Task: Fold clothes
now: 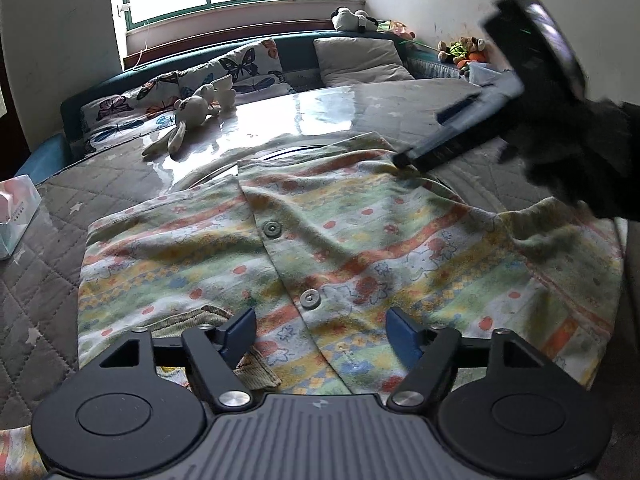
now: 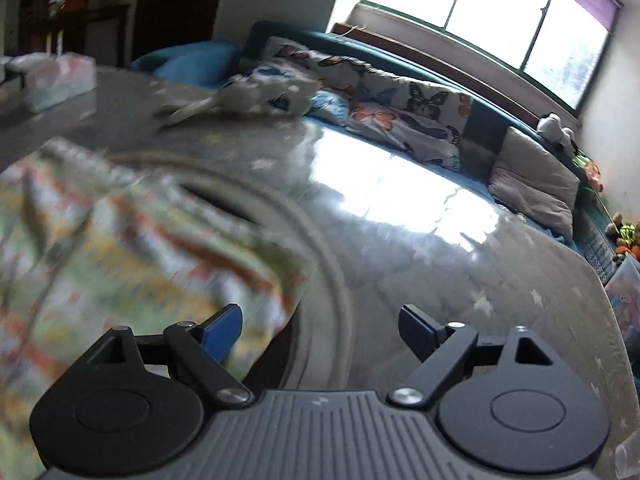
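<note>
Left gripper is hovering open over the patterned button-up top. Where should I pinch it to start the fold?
Probably the ribbed hem corner of the patterned top, just beside the left gripper. It is a loose, slightly raised edge, so come in low from the near side and slide one finger under it.

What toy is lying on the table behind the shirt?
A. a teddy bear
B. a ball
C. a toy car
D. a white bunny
D: a white bunny with long floppy ears lies on the shiny table, beyond the far edge of the striped shirt.
</note>
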`<state>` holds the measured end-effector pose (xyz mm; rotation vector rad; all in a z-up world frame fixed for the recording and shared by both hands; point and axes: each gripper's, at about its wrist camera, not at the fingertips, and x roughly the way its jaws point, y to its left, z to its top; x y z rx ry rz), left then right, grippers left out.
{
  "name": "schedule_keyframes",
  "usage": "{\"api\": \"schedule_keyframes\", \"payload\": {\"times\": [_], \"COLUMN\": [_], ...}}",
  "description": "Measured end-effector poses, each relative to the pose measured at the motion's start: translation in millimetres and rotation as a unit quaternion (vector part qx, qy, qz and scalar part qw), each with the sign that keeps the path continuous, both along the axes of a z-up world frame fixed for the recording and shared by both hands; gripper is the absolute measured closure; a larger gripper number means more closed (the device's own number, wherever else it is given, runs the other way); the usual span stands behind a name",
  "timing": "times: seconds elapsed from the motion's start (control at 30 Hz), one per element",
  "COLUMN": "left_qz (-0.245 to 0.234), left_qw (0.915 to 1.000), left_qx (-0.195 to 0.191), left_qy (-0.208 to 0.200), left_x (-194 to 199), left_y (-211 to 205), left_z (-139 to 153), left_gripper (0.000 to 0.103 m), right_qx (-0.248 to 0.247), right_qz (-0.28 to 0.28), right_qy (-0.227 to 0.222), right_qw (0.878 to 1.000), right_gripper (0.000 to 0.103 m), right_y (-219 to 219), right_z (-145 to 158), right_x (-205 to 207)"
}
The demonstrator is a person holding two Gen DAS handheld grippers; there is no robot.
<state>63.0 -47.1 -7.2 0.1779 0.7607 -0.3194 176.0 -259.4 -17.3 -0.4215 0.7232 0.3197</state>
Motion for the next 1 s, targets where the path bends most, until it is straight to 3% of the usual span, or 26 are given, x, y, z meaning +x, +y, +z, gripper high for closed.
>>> {"api": "schedule_keyframes", "payload": {"times": [0.13,0.33,0.57,0.8,1.0], "left_qz": [0.007,-0.003,-0.005,-0.009,-0.022], "left_qw": [0.9999,0.9998,0.999,0.9977,0.9959], "left_qx": [0.005,0.019,0.037,0.055,0.073], "left_qy": [-0.007,-0.012,-0.022,-0.039,-0.048], "left_x": [-3,-19,-37,-56,-69], "left_y": [1,-3,-5,-5,-11], "left_z": [5,6,5,8,7], "left_gripper": [0.02,0.019,0.015,0.014,0.014], "right_qx": [0.0,-0.016,0.016,0.048,0.094], "right_qz": [0.031,0.077,0.087,0.058,-0.009], "right_qy": [-0.001,-0.001,-0.011,-0.001,0.008], "right_qw": [1.0,0.997,0.996,0.997,0.995], "right_gripper": [0.014,0.013,0.013,0.013,0.012], "right_y": [6,13,5,-18,-54], "right_z": [2,-1,3,3,6], "right_x": [-43,-108,-170,-203,-213]}}
